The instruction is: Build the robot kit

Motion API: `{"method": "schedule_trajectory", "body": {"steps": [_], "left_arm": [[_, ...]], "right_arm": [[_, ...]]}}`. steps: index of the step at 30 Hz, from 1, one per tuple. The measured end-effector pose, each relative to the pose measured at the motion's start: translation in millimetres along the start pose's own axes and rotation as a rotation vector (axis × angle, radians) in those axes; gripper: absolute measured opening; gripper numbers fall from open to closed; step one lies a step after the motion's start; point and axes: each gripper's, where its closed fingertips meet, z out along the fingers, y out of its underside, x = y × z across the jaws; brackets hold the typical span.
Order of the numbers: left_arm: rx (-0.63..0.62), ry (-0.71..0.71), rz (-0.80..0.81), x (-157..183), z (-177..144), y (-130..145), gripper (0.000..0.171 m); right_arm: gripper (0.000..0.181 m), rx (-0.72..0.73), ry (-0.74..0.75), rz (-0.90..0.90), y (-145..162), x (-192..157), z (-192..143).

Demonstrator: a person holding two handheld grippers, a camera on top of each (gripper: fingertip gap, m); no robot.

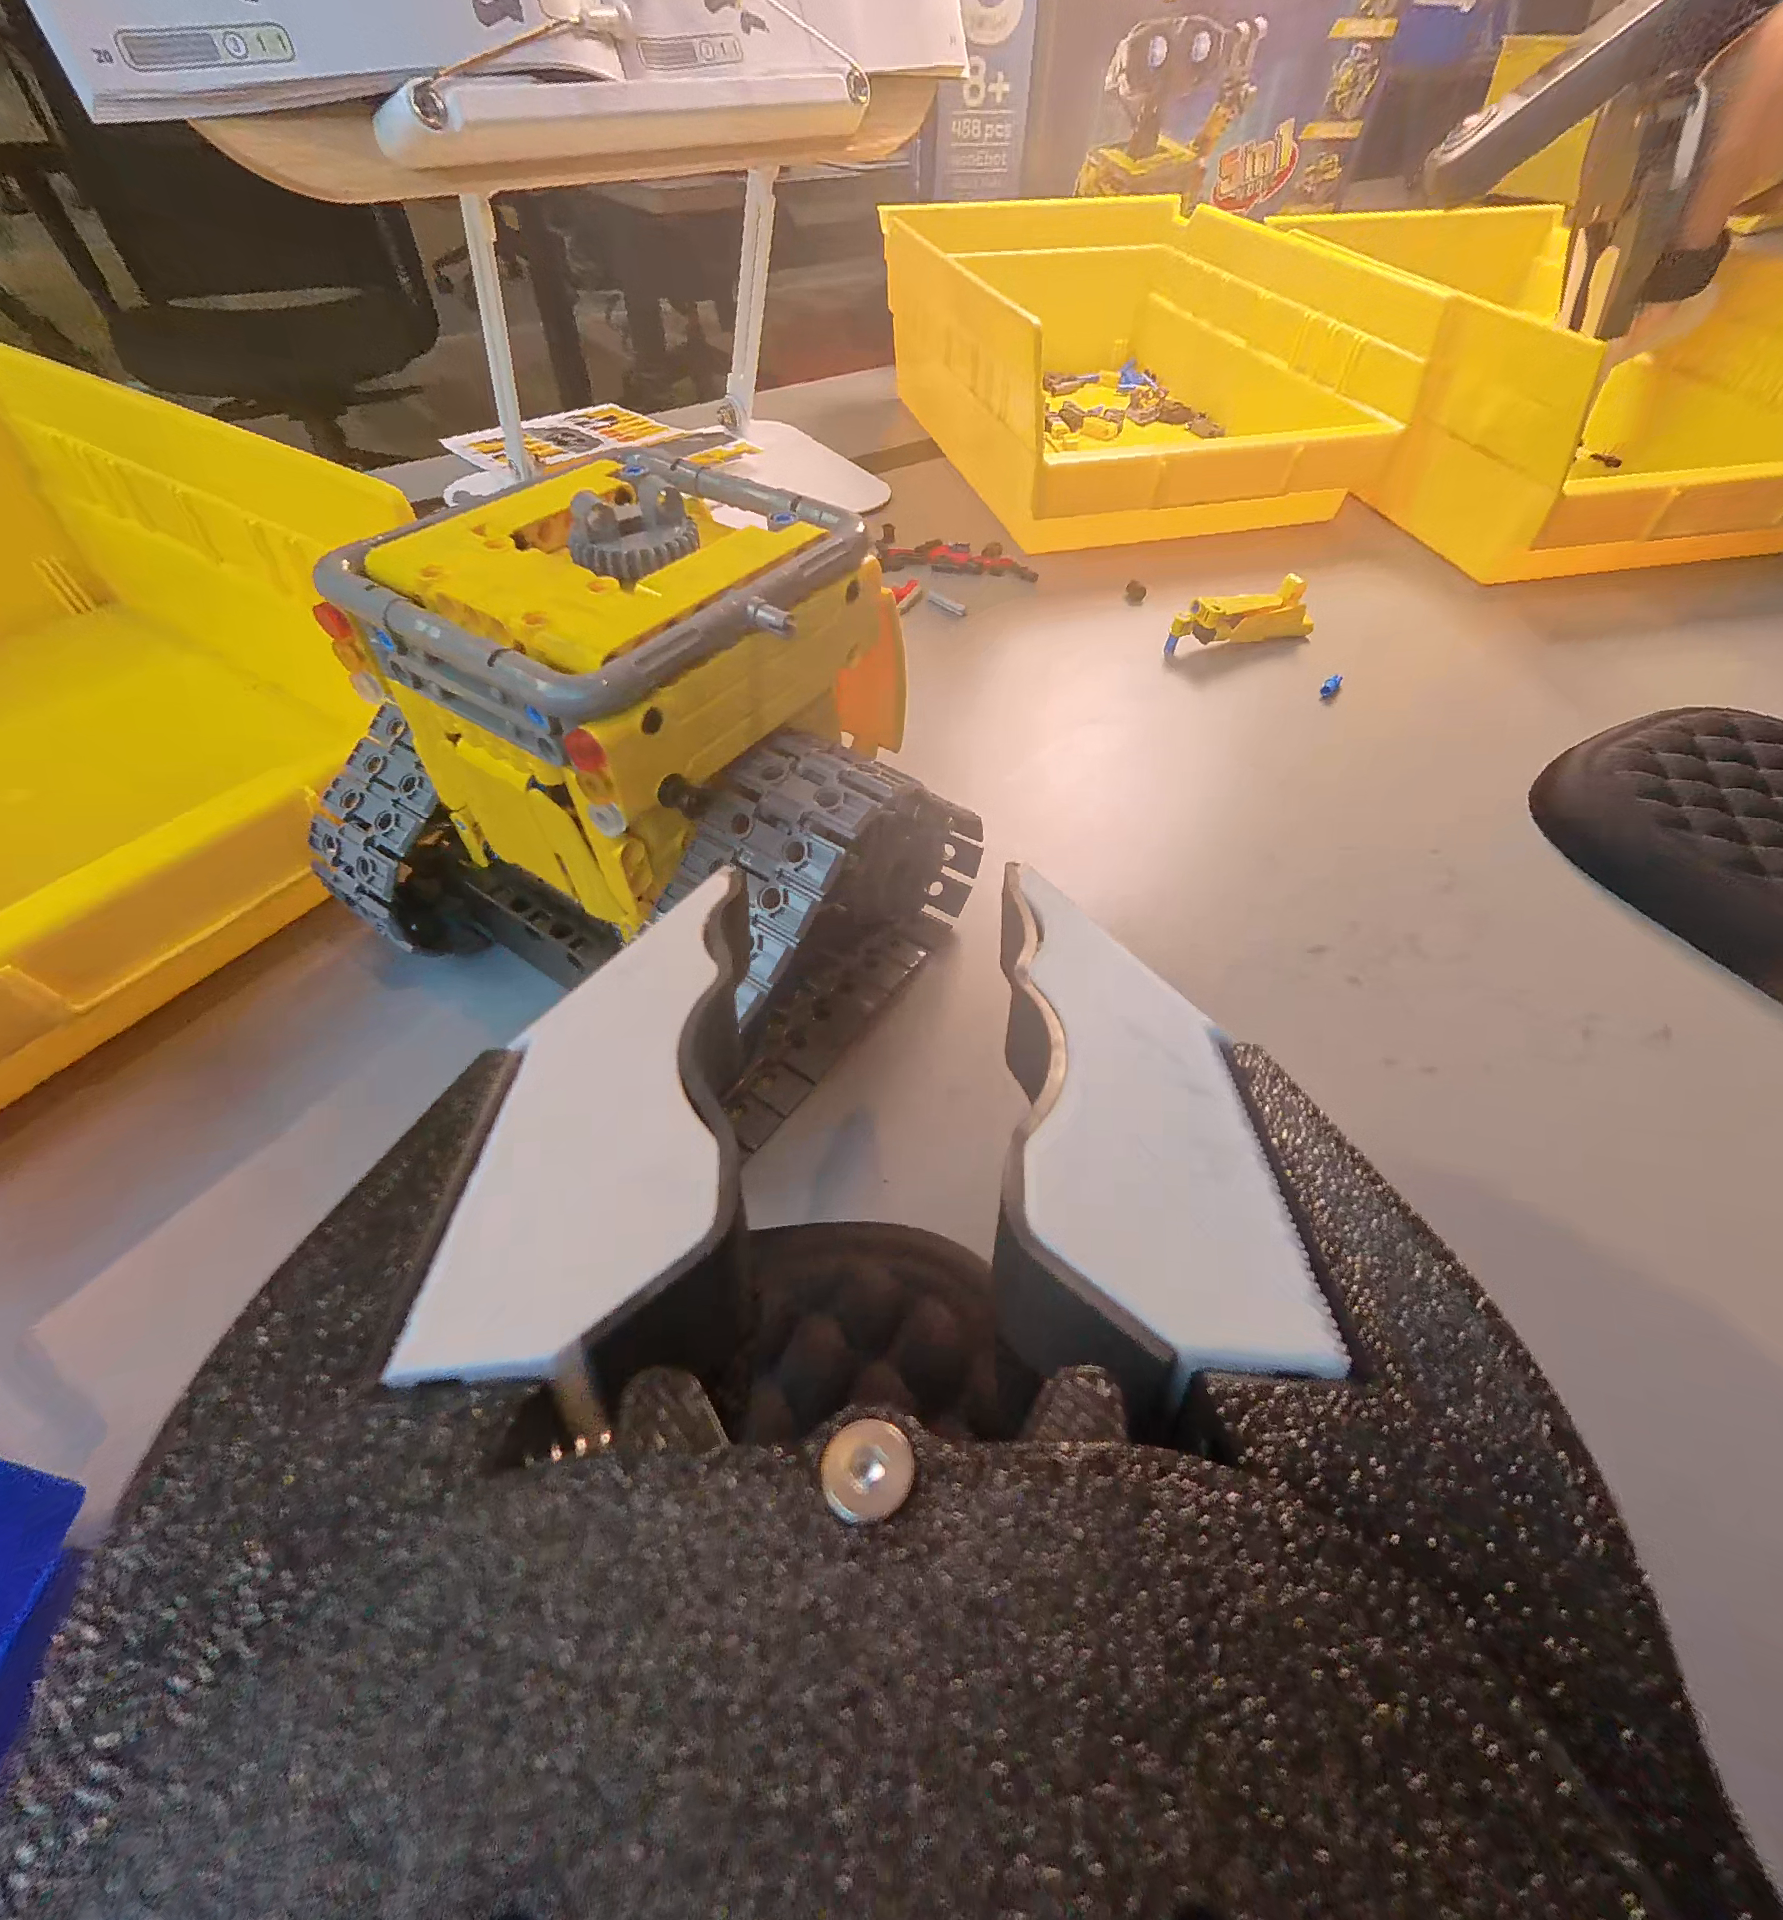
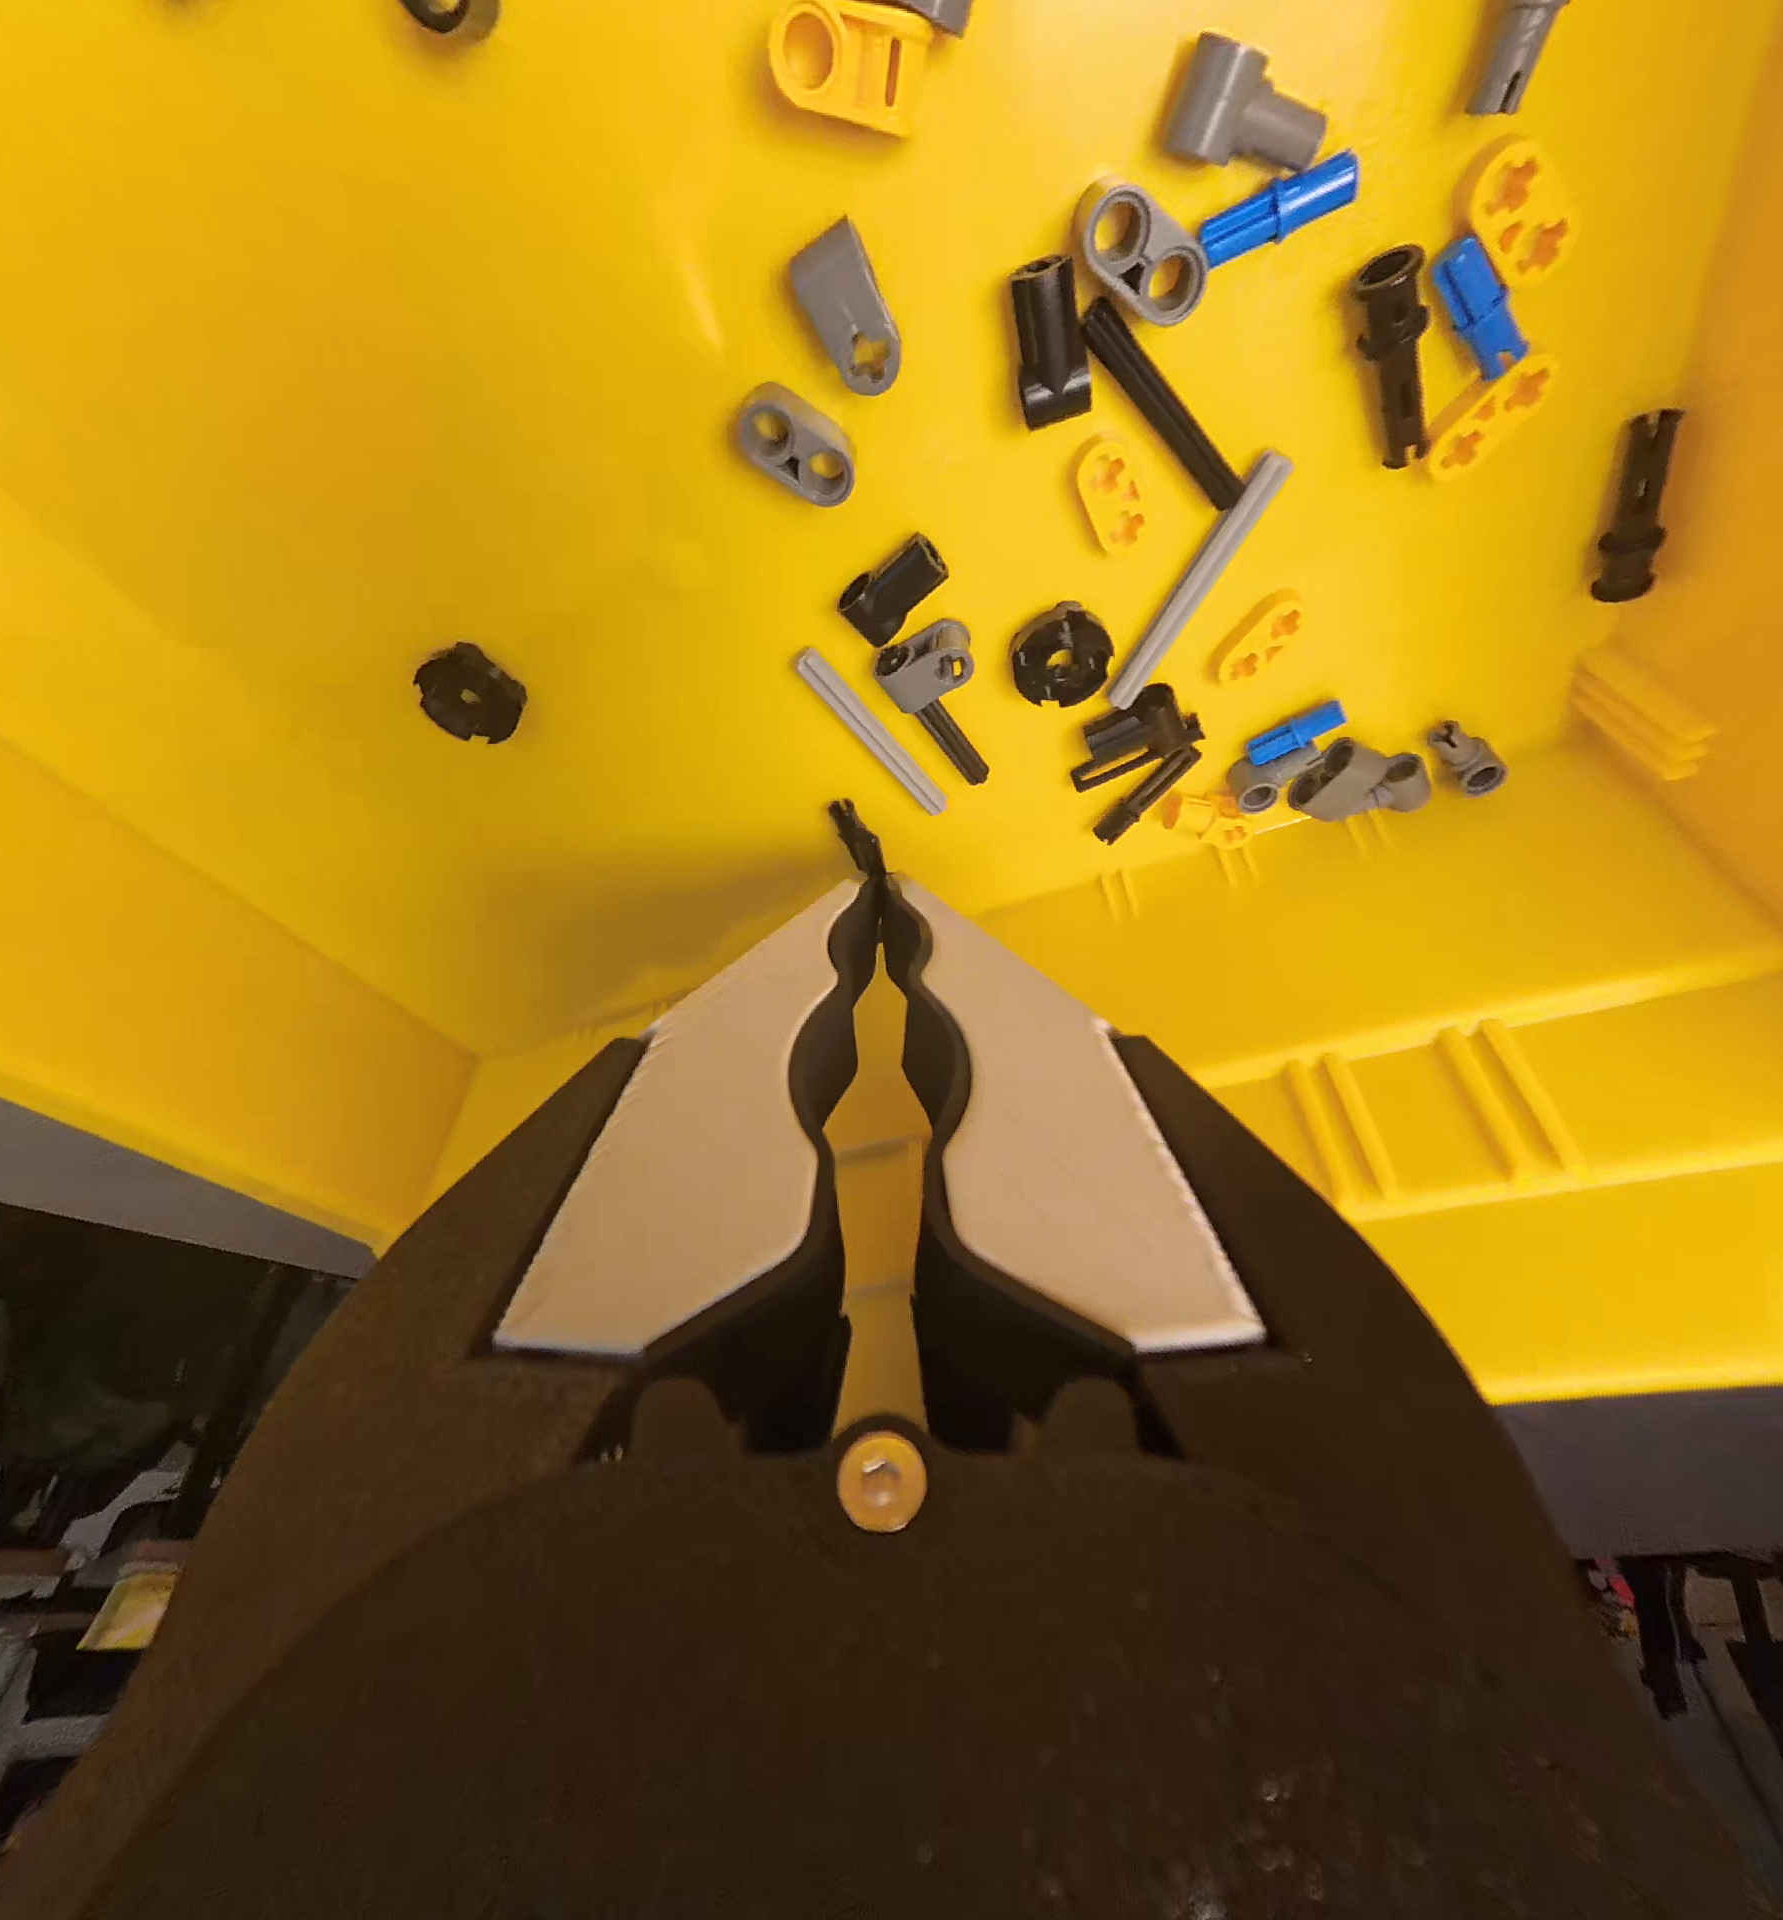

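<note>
A yellow brick-built robot body on grey tracks (image 1: 606, 717) stands on the grey table, a grey gear on its top. My left gripper (image 1: 866, 894) is open and empty, its fingertips on either side of the robot's right track, close to it. My right gripper (image 2: 876, 894) is shut on a small black pin (image 2: 859, 842) that sticks out past its tips, held above the floor of a yellow bin (image 2: 347, 416) with several loose grey, black, blue and yellow parts. In the left wrist view the right gripper (image 1: 1635, 208) shows far off over a yellow bin (image 1: 1718, 436), held by a hand.
A large yellow bin (image 1: 87, 727) sits left of the robot. Another yellow bin (image 1: 1126, 343) with small parts stands at the back. A small yellow sub-assembly (image 1: 1245, 618) and loose pins lie on the table. A black padded rest (image 1: 1718, 831) lies right. A stand holding a booklet (image 1: 617, 104) is behind. Some 65 centimeters of space lies between my two pairs of fingers.
</note>
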Motion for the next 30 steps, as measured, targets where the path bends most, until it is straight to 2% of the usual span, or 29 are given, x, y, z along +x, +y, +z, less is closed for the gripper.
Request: {"method": "schedule_trajectory", "body": {"steps": [5, 8, 11, 15, 18, 21, 26, 30], "left_arm": [[-0.015, 0.005, 0.011, 2, 2, 2, 0.047], [-0.01, 0.0, 0.019, 2, 1, 1, 0.046], [-0.014, -0.004, 0.032, 3, 2, 3, 0.046], [-0.04, -0.002, 0.049, 5, 5, 6, 0.049], [-0.042, -0.001, 0.059, 6, 5, 7, 0.049], [-0.03, 0.0, 0.059, 7, 4, 6, 0.049], [-0.024, 0.006, 0.054, 7, 3, 5, 0.048], [-0.034, -0.009, 0.061, 6, 5, 7, 0.049]], "right_arm": [[0.0, 0.1, 0.048, -0.046, 2, -9, -23], [0.0, 0.238, 0.053, -0.106, -7, -33, -53], [0.0, 0.452, 0.007, -0.238, -30, -91, -97], [0.0, 0.693, -0.061, -0.455, -69, -198, -141], [0.0, 0.749, -0.056, -0.533, -106, -262, -133], [0.0, 0.76, -0.023, -0.539, -146, -299, -104], [0.0, 0.731, -0.014, -0.583, -185, -326, -61], [0.0, 0.69, 0.021, -0.619, -192, -329, -52]]}}
